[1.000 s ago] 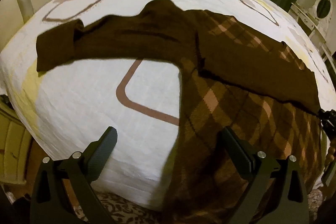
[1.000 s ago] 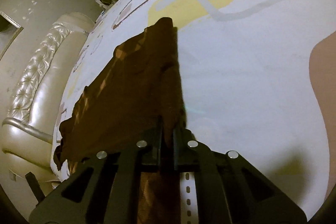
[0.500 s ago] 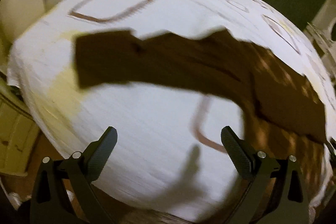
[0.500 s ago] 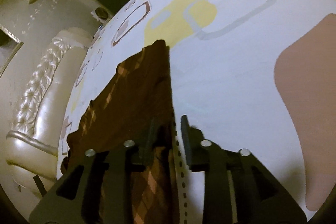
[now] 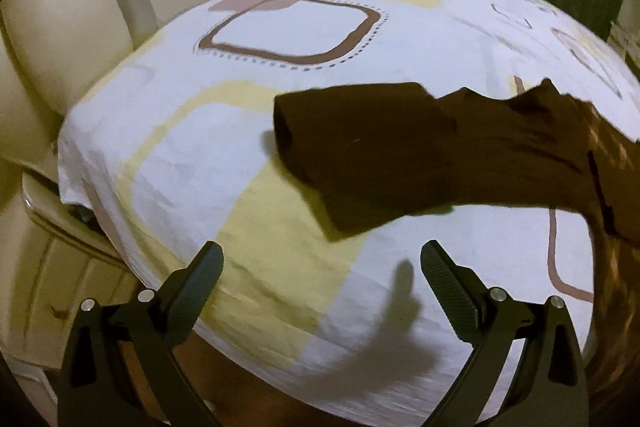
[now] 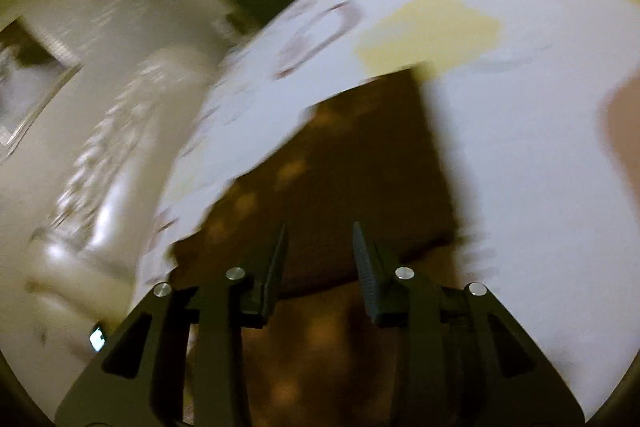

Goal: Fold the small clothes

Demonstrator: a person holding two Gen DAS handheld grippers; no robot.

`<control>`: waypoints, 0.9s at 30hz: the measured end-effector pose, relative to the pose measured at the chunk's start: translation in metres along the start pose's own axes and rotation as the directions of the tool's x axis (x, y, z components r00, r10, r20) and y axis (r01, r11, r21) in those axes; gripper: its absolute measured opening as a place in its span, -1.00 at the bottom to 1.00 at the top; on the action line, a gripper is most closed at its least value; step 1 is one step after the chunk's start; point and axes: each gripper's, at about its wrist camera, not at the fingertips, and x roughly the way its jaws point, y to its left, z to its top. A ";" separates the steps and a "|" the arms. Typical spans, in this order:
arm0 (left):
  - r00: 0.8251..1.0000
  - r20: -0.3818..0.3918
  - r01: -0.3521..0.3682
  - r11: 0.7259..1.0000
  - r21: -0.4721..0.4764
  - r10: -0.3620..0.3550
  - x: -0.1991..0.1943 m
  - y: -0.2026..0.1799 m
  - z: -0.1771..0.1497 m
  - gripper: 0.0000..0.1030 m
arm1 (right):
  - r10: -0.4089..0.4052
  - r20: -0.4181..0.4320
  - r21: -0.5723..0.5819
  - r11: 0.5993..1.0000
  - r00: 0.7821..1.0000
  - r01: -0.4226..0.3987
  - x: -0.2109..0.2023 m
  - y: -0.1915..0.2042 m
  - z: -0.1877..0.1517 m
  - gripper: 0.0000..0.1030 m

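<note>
The bed sheet (image 5: 400, 39) is white, printed with rounded squares in brown outline, pale yellow and dusty pink. The garment (image 5: 400, 155) is dark brown on its sleeve, with a brown and tan argyle check on the body at the right. The headboard (image 5: 72, 7) is glossy cream. Both grippers' fingers (image 5: 204, 271) are black.

Both wrist views look steeply down, close; they share sweater (image 5: 400, 155) and bedsheet (image 5: 280, 131).
</note>
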 end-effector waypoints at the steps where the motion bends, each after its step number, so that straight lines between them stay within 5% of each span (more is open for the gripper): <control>1: 1.000 -0.002 0.021 1.000 -0.018 -0.021 0.000 0.003 -0.002 0.91 | 0.035 -0.032 -0.025 0.999 0.999 -0.036 0.008 0.016 -0.004 -0.34; 4: 0.998 -0.003 0.064 0.997 -0.048 -0.064 0.000 0.007 -0.008 0.91 | 0.197 -0.223 -0.070 0.974 0.955 -0.217 0.058 0.078 -0.029 -0.34; 6: 0.997 0.001 0.083 0.995 -0.046 -0.083 -0.001 0.006 -0.013 0.91 | 0.297 -0.368 -0.037 0.942 0.881 -0.333 0.101 0.119 -0.056 -0.34; 7: 0.996 0.003 0.091 0.995 -0.044 -0.091 -0.001 0.006 -0.016 0.91 | 0.352 -0.448 -0.004 0.918 0.822 -0.396 0.128 0.144 -0.072 -0.34; 11: 0.991 0.013 0.135 0.989 -0.062 -0.134 -0.003 0.013 -0.023 0.91 | 0.411 -0.585 0.007 0.864 0.699 -0.503 0.198 0.216 -0.119 -0.34; 14: 0.989 0.024 0.150 0.986 -0.078 -0.148 -0.002 0.019 -0.022 0.91 | 0.431 -0.623 0.029 0.846 0.653 -0.532 0.241 0.252 -0.141 -0.34; 22: 0.983 0.033 0.183 0.972 -0.150 -0.181 0.010 0.047 -0.021 0.91 | 0.391 -0.599 0.040 0.886 0.699 -0.462 0.317 0.278 -0.163 -0.34; 27: 0.978 0.038 0.210 0.961 -0.180 -0.206 0.015 0.055 -0.026 0.91 | 0.401 -0.609 0.072 0.887 0.684 -0.456 0.335 0.278 -0.180 -0.34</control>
